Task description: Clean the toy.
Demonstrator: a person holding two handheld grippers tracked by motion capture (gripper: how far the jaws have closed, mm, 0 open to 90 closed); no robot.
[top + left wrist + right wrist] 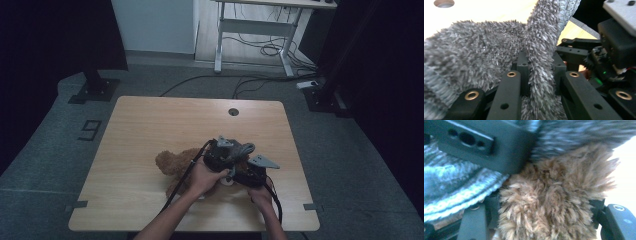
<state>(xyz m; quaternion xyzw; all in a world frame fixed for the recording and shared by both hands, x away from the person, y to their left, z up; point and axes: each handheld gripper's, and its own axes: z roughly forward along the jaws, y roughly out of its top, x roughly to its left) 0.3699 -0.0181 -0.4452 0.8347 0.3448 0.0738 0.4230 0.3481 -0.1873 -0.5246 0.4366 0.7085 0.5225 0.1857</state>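
Observation:
A brown plush bear (172, 162) lies on the wooden table (150, 125), near its front middle. A grey fuzzy sock (245, 148) sits over the bear's right end, between both grippers. My left gripper (220, 155) is shut on a fold of the sock (474, 55); the fold runs up between the left gripper's (540, 62) black jaws. My right gripper (252, 172) sits just right of it, close against it. The right gripper (544, 215) is shut on a brown furry limb (549, 202), with the sock's knit cuff (454, 185) beside it.
A round cable hole (233, 111) lies at the table's far middle. Beyond the table stand a white desk frame (255, 30) with loose cables on the floor, and black stand bases at left (95, 90) and right (322, 97).

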